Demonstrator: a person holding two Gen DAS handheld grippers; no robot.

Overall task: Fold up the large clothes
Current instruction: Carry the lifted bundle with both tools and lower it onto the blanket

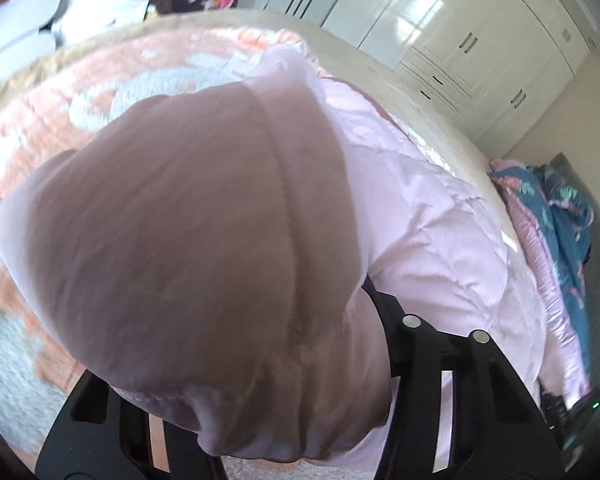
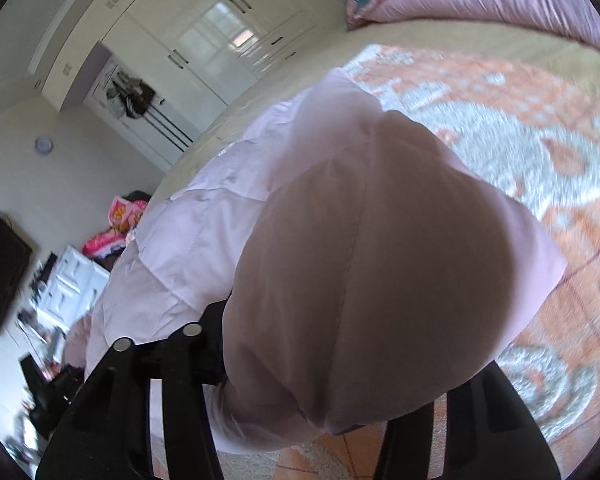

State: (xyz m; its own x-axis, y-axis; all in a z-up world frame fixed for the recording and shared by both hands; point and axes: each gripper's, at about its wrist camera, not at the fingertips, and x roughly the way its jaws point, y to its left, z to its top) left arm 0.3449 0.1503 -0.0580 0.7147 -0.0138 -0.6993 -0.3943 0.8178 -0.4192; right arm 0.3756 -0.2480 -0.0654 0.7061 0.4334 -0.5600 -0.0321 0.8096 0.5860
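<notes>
Pale pink quilted padded jacket (image 1: pixel 420 216) lifted above the bed; fold under way, not finished.

Your left gripper (image 1: pixel 296 412) and right gripper (image 2: pixel 300 408) each pinched jacket fabric, which billowed and hid the fingertips. The orange-and-white patterned blanket (image 2: pixel 520 152) offered open room; the rumpled pink-and-teal quilt (image 1: pixel 556 216) bounded one edge.

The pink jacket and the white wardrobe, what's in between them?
In the left wrist view, only the beige bedspread lies between the pink jacket and the white wardrobe; nothing rests on that strip.
</notes>
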